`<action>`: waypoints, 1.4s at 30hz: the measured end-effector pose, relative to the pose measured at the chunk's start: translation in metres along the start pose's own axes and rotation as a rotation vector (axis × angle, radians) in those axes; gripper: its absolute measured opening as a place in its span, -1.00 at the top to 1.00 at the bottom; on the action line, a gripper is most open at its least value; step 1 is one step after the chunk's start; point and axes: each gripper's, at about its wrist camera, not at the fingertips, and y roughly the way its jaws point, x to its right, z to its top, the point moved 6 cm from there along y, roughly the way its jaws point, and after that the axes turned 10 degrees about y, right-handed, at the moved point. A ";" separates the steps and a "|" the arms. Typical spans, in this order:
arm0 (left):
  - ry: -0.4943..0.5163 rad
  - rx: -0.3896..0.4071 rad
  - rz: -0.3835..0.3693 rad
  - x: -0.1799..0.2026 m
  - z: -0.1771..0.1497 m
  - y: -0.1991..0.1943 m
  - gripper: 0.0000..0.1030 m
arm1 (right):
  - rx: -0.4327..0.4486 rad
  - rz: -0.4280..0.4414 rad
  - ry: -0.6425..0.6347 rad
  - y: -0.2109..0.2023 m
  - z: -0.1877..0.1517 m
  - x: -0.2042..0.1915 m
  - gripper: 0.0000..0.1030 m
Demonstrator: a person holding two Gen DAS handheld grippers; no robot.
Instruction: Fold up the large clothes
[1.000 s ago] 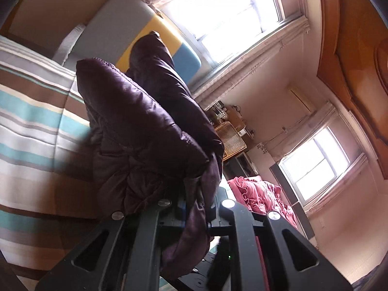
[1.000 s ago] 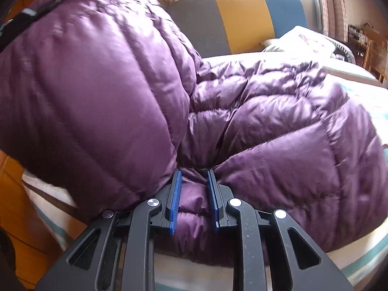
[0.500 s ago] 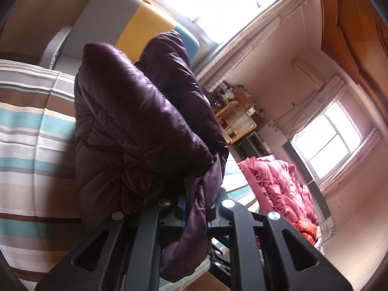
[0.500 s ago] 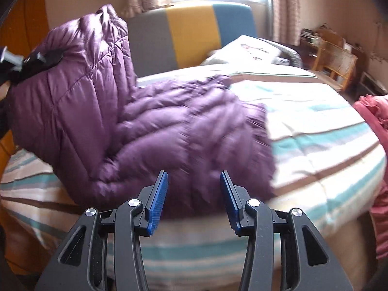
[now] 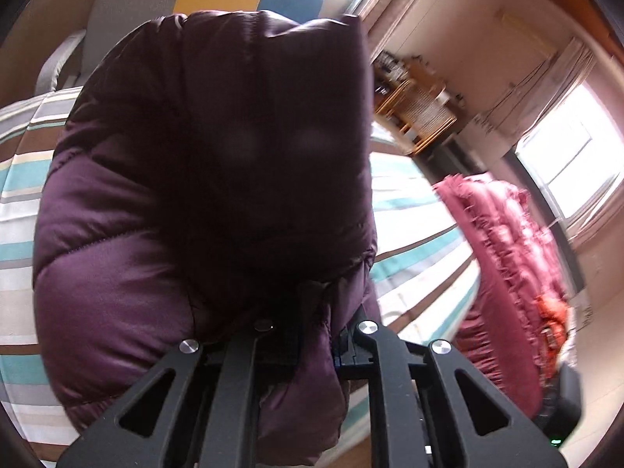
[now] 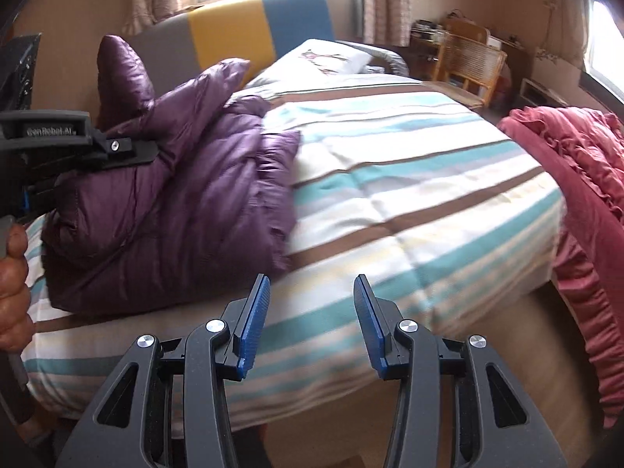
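Observation:
A purple quilted down jacket (image 6: 183,191) lies bunched on the left part of a striped bed (image 6: 409,210). It fills the left wrist view (image 5: 195,202). My left gripper (image 5: 312,335) is shut on a fold of the jacket's edge; it also shows at the left edge of the right wrist view (image 6: 89,148), clamped on the jacket. My right gripper (image 6: 310,323) is open and empty, off the front edge of the bed, to the right of the jacket.
A red ruffled blanket (image 6: 577,179) hangs at the bed's right corner. A grey, yellow and blue headboard (image 6: 234,35) and a pillow (image 6: 327,58) are at the far end. Wicker furniture (image 6: 468,62) stands by the far wall.
My right gripper let go of the jacket, opened and pulled back off the bed's front edge. My left gripper kept its hold and swung over the jacket.

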 end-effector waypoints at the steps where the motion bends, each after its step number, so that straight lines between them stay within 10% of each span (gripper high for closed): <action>1: 0.017 -0.005 0.019 0.002 -0.001 0.003 0.80 | 0.003 -0.025 0.010 0.001 0.002 0.008 0.13; 14: 0.209 -0.030 0.230 0.026 -0.010 0.035 0.79 | 0.051 -0.186 0.211 0.017 0.043 0.088 0.08; 22: 0.207 0.001 0.204 0.029 -0.003 0.010 0.66 | 0.084 -0.206 0.302 0.004 0.049 0.118 -0.17; 29: 0.258 0.077 0.178 0.046 0.003 -0.025 0.01 | 0.088 -0.205 0.299 0.001 0.051 0.119 -0.17; 42: 0.250 0.143 0.160 0.049 0.002 -0.067 -0.03 | 0.090 -0.201 0.273 -0.002 0.048 0.111 -0.17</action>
